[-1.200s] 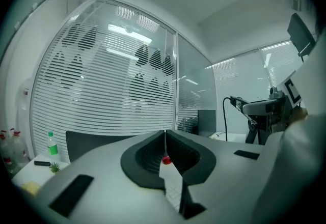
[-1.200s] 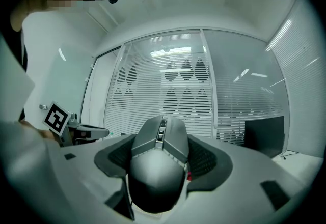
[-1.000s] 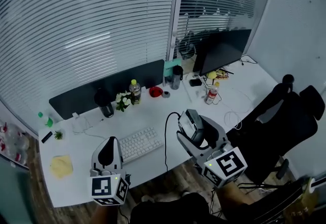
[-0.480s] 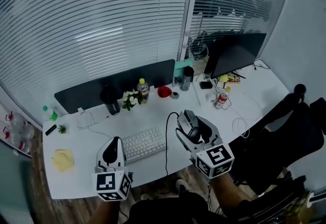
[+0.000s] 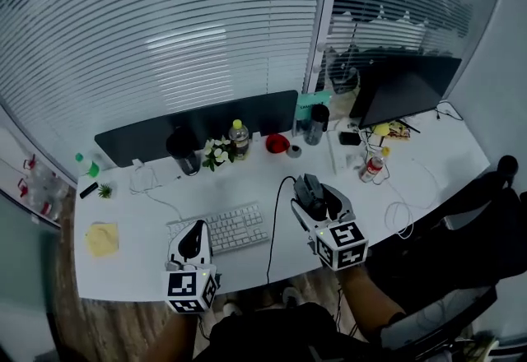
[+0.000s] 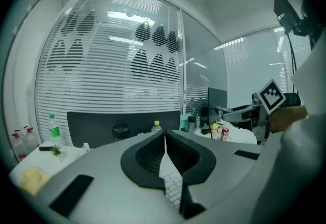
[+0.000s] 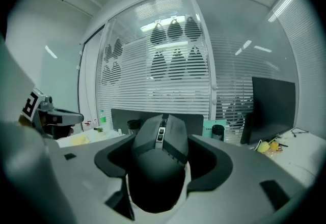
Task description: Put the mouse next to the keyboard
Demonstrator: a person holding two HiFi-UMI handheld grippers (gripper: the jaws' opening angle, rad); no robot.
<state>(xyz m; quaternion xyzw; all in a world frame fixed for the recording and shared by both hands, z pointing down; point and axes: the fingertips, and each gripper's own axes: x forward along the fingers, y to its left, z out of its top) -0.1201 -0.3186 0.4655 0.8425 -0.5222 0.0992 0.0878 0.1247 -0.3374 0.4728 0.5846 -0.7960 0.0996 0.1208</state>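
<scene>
A white keyboard (image 5: pixel 222 228) lies near the front of the white desk (image 5: pixel 148 212). My right gripper (image 5: pixel 312 196) is to its right, shut on a dark grey wired mouse (image 5: pixel 308 187). The mouse's black cable (image 5: pixel 272 220) runs off the front edge. In the right gripper view the mouse (image 7: pixel 160 149) fills the gap between the jaws of my right gripper (image 7: pixel 162 169), scroll wheel up. My left gripper (image 5: pixel 194 239) sits at the keyboard's front left corner. In its own view the left gripper (image 6: pixel 164 140) is shut and empty, with keyboard keys (image 6: pixel 173 188) showing below.
Along the back stand a dark divider panel (image 5: pixel 198 123), a black cup (image 5: pixel 182 149), flowers (image 5: pixel 217 152), a bottle (image 5: pixel 239 136), a red bowl (image 5: pixel 277 142) and a monitor (image 5: pixel 408 90). A yellow cloth (image 5: pixel 102 239) lies at left, a black chair (image 5: pixel 486 220) at right.
The head view has pulled back and swung, so the desk looks smaller. Both grippers hold about the same places beside the keyboard, the right still shut on the mouse.
</scene>
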